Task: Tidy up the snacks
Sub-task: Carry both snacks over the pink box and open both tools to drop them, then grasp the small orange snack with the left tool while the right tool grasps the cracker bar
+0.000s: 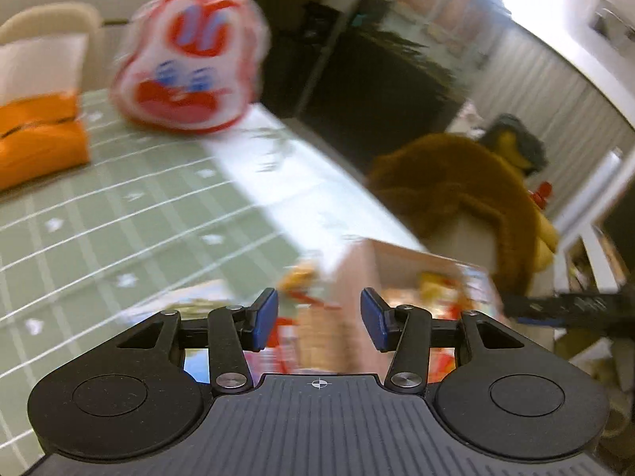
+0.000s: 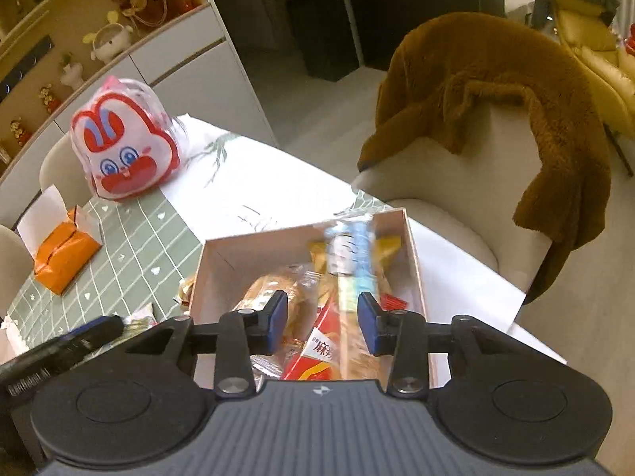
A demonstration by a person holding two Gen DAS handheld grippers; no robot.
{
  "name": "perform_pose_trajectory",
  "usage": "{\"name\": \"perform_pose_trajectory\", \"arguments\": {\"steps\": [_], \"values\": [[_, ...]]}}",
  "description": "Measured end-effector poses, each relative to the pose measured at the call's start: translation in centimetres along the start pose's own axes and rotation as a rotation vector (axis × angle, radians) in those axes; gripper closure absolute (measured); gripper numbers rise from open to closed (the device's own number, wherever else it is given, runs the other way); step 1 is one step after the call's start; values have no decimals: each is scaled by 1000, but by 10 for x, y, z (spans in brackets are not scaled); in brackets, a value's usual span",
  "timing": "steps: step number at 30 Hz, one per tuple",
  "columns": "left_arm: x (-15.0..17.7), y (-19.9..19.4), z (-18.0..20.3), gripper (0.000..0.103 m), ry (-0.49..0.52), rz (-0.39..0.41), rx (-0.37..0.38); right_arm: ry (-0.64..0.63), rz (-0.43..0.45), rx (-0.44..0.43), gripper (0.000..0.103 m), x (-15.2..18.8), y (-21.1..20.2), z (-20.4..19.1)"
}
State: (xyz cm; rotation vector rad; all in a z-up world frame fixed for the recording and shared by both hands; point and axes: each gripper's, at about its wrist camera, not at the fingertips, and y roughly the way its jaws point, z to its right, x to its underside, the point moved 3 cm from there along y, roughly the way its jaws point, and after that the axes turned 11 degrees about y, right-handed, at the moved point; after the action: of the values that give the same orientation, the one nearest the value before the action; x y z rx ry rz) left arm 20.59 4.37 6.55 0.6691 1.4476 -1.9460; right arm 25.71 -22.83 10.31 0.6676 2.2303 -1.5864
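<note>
Left gripper (image 1: 319,319) stood agape, nothing between its pads, over the blurred near edge of the cardboard box (image 2: 222,254). Right gripper (image 2: 322,323) hung unclenched above the box; a blue-and-white packet (image 2: 349,250) lay blurred just ahead of it on a bread roll (image 2: 274,293) and a red snack pack (image 2: 321,351) — judged a drop-off step. At least 2 wrapped snacks (image 2: 184,291) lay outside, left of the box; next move likely calls for reaching them. Surface: green grid tablecloth (image 2: 131,238), orange tissue box (image 2: 65,260), rabbit-face bag (image 2: 123,146); brown fleece (image 2: 496,91) over a chair.
</note>
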Motion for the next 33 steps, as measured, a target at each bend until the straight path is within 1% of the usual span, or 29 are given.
{"name": "perform_pose_trajectory", "arguments": {"steps": [1,2,4,7,10,12,15,16,17,18,20,22,25,27,29,31,33], "values": [[-2,3,-8,51,-14,-3,-13,-12,7,5,54,4,-2,-1],[-2,5,-15,52,-16,-2,-22,-27,16,11,51,8,-5,-3],[-6,12,-17,51,13,4,-14,-63,33,23,48,21,-11,-2],[-13,29,-4,51,98,-2,32,-91,30,27,47,41,-18,1],[-23,59,5,51,202,-4,20,-95,4,26,46,60,-25,8],[-26,86,7,51,241,-48,-6,-100,-19,32,46,72,-26,10],[-19,122,4,53,267,-158,14,-131,-34,58,46,82,-27,8],[-14,125,1,56,264,-165,22,-138,-37,63,46,82,-27,7],[-13,121,-1,63,269,-138,24,-141,-39,65,46,81,-27,5],[-10,118,-4,74,259,-145,32,-143,-38,64,46,80,-28,3],[-3,105,-11,75,208,-148,74,-150,-31,51,46,75,-29,-5],[9,87,-15,75,192,-135,112,-175,-24,30,46,66,-27,-21],[29,58,-13,75,239,-131,83,-215,-16,-6,46,54,-20,-52],[43,36,-15,75,233,-130,65,-239,-39,-57,46,48,-13,-78],[54,14,-20,75,180,-123,49,-269,-84,-101,46,48,-1,-102],[68,-8,-27,75,121,-111,25,-299,-130,-122,46,51,12,-124],[83,-28,-34,75,61,-101,-1,-342,-196,-136,46,57,31,-146]]}}
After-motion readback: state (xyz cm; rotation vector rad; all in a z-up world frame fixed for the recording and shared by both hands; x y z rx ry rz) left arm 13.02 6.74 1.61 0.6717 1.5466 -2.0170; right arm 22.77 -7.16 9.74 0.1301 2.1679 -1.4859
